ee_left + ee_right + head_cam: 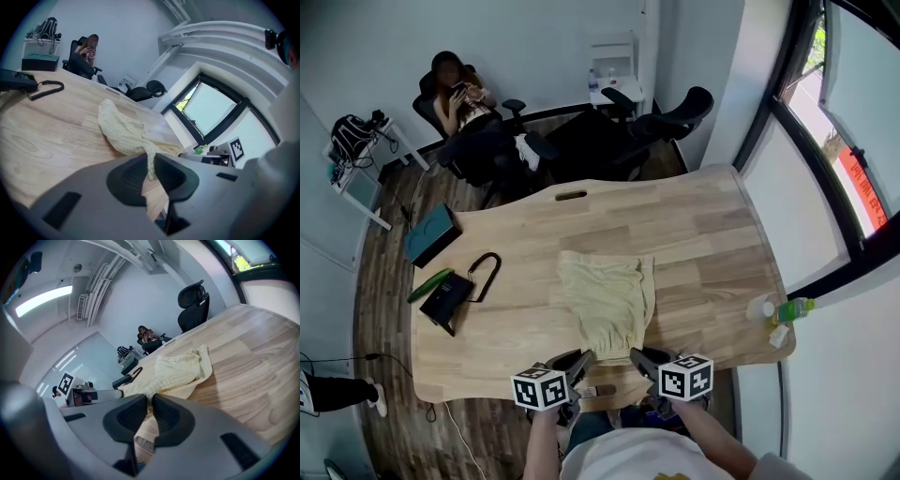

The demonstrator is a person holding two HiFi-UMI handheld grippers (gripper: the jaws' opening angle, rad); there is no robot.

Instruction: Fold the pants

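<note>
Pale yellow pants [605, 298] lie on the wooden table [712, 244], spread at the middle and narrowing toward the near edge. At that edge my left gripper [581, 358] is shut on one end of the cloth, and my right gripper [637, 358] is shut on the other end a little to the right. The left gripper view has the pants [123, 131] running from the table into the closed left gripper [151, 161]. In the right gripper view the pants [180, 369] likewise run into the closed right gripper [151, 401], with fabric hanging below its jaws.
A black pouch with a strap [450, 295], a green object [429, 284] and a dark teal case [431, 234] lie on the table's left. A bottle and a cup [778, 311] stand at the right edge. A person sits on an office chair [464, 112] beyond the table.
</note>
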